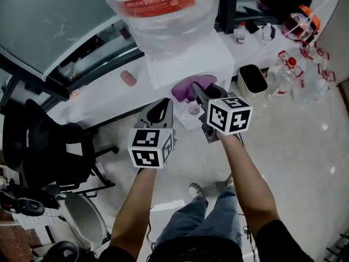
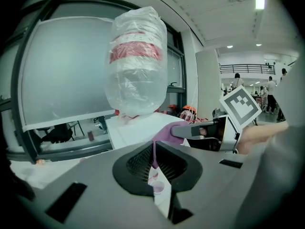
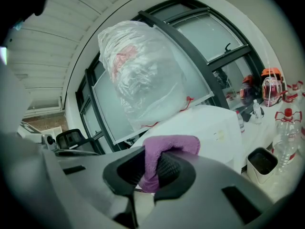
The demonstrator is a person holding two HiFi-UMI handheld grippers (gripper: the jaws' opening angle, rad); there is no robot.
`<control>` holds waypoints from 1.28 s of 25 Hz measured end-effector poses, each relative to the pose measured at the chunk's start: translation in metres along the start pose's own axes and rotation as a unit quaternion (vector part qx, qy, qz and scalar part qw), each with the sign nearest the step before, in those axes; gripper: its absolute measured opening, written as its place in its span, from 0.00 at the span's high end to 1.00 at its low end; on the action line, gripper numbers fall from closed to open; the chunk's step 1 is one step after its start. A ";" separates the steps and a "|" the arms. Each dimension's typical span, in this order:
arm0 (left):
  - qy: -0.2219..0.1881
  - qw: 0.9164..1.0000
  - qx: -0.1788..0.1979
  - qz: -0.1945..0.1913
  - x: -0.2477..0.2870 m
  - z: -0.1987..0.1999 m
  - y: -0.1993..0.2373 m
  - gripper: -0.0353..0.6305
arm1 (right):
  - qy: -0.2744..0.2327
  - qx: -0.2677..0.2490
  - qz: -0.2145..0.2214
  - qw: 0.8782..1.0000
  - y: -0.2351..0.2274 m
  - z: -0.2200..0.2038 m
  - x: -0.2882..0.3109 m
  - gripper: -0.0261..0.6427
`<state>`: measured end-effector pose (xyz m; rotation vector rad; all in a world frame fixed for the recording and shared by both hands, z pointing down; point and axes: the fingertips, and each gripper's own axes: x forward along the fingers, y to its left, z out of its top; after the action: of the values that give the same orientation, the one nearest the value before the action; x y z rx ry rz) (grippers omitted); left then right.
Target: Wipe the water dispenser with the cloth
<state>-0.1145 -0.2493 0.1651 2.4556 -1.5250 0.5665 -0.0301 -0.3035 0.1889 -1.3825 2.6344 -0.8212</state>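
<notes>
Currently extending both arms forward over the pale floor. Carrying nothing in the left gripper [image 2: 153,156], pressing its jaws together with only a sliver between them. Clamping the purple cloth [image 3: 174,143] in the right gripper [image 3: 153,168], bunching it between the jaws and letting a fold drape over the tips. Positioning that cloth at the front upper edge of the white water dispenser [image 3: 209,123], near the left gripper's tips; failing to confirm actual contact. Noting a small pale cup [image 1: 193,111] sitting at the dispenser's front, below the cloth. Noting, farther off, an upturned bottle [image 3: 143,75] wrapped in clear plastic standing atop the dispenser, backing onto dark-framed glazing.
</notes>
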 end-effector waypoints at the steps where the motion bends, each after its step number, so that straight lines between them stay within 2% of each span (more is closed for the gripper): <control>1: 0.000 1.000 -0.002 0.001 0.003 0.002 -0.004 0.89 | 0.002 0.000 0.000 1.000 -0.005 0.001 -0.002 0.89; 21: 0.008 0.999 -0.026 0.034 0.075 0.030 -0.082 0.89 | 0.023 0.010 0.016 1.000 -0.114 0.039 -0.047 0.89; 32: 0.005 0.998 -0.037 0.059 0.085 0.024 -0.086 0.89 | 0.023 -0.027 0.038 0.999 -0.128 0.050 -0.050 0.89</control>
<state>0.0013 -0.2885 0.1813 2.3170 -1.6654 0.5325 0.1101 -0.3444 0.1982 -1.2809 2.7435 -0.7883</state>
